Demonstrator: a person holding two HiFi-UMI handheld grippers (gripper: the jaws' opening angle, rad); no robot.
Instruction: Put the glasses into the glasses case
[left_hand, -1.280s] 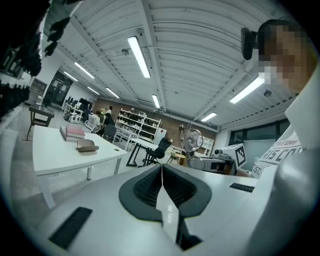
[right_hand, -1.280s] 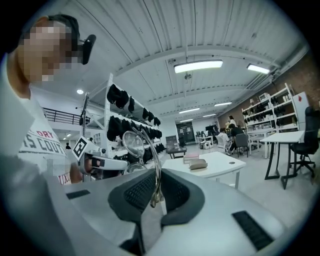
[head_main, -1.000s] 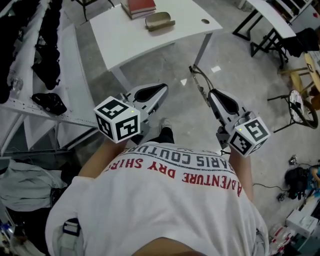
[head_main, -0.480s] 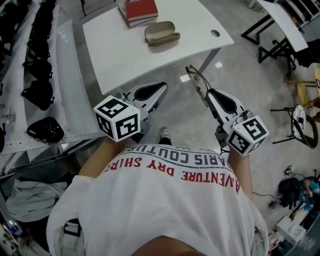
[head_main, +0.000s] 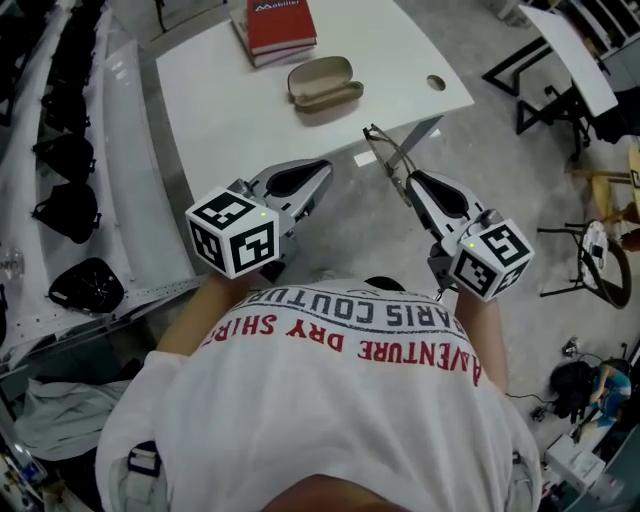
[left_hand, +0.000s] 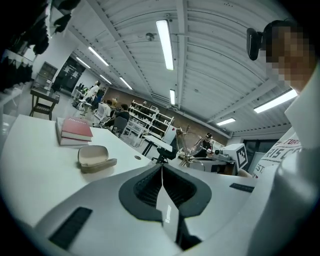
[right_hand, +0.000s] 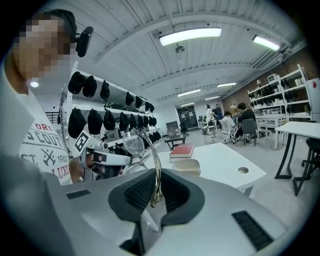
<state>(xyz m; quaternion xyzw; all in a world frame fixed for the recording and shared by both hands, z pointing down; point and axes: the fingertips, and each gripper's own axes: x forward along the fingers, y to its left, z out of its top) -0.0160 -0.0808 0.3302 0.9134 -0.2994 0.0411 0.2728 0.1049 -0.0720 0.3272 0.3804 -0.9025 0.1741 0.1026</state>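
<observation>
One left gripper (head_main: 322, 168) is clenched on nothing, jaws pressed together. On the single white table (head_main: 215, 105) lie two stacked books, the top one red (head_main: 280, 22), its white title too blurred to read, and one open tan glasses case (head_main: 322, 80). One pair of thin wire-framed glasses (head_main: 385, 150) sits apart from the case, at the table's near edge, its temple pinched in the one right gripper (head_main: 412, 176). The shirt's print reads "AVENTURE".

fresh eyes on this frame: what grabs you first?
First, the wire-framed glasses clamped in the right gripper, held in the air just short of the white table. Next, the tan glasses case lying open on that table, on the person's side of a red book. The left gripper is shut and empty, level with the right one.
</observation>
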